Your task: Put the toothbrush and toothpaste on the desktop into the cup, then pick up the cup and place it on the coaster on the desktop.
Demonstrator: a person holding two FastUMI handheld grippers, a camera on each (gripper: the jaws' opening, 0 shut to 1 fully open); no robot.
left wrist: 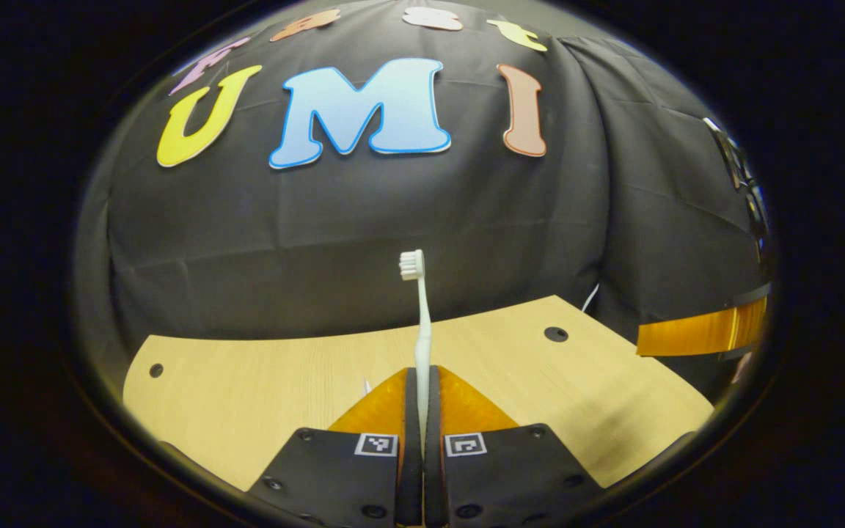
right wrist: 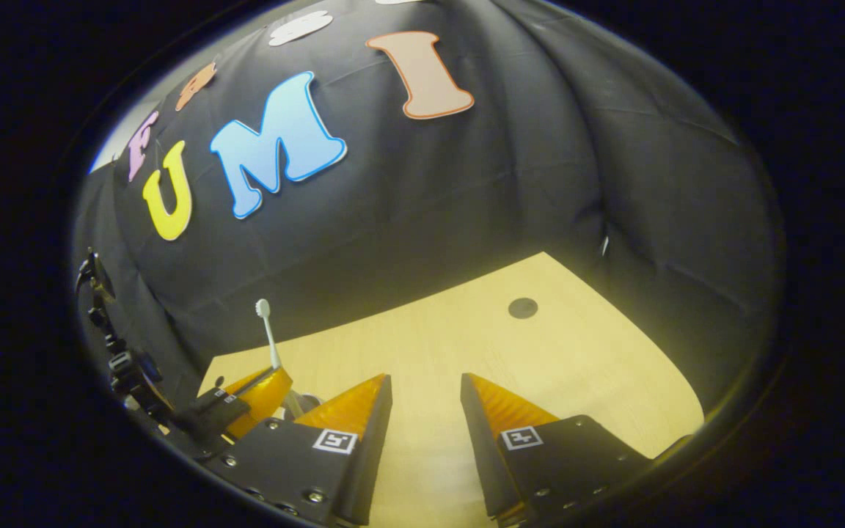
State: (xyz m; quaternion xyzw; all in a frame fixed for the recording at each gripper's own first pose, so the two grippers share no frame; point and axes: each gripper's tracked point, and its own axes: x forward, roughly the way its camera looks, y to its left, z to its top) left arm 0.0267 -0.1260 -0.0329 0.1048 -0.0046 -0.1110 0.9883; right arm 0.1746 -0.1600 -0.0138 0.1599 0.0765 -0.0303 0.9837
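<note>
Black cloth walls the booth on every side, and below it lies the pale wooden desktop (left wrist: pixel 261 381), the largest thing that matters for the task; it has small dark round holes, two of them in the left gripper view and one in the right gripper view. Next in size come the two grippers. The left gripper (left wrist: pixel 422 381) has its fingers drawn tight together on the lower handle of the toothbrush (left wrist: pixel 420 315), both pressing on it, so the brush stands upright out of the tips with its bristle head at the top, raised above the wood. That pose looks chosen for the job: held by the handle and kept vertical, the brush can go down end-first into a cup, which I judge to be the step in hand. The right gripper (right wrist: pixel 426 385) has its fingers spread wide with nothing between them, hovering over bare wood, probably kept free for the toothpaste or for lifting the cup later. In the right gripper view the left gripper sits low at the left with the same brush (right wrist: pixel 268 334) rising from it, and a greyish shape just beside it may be the cup's rim, though I cannot tell. Counted: one desktop, two grippers, one toothbrush.
</note>
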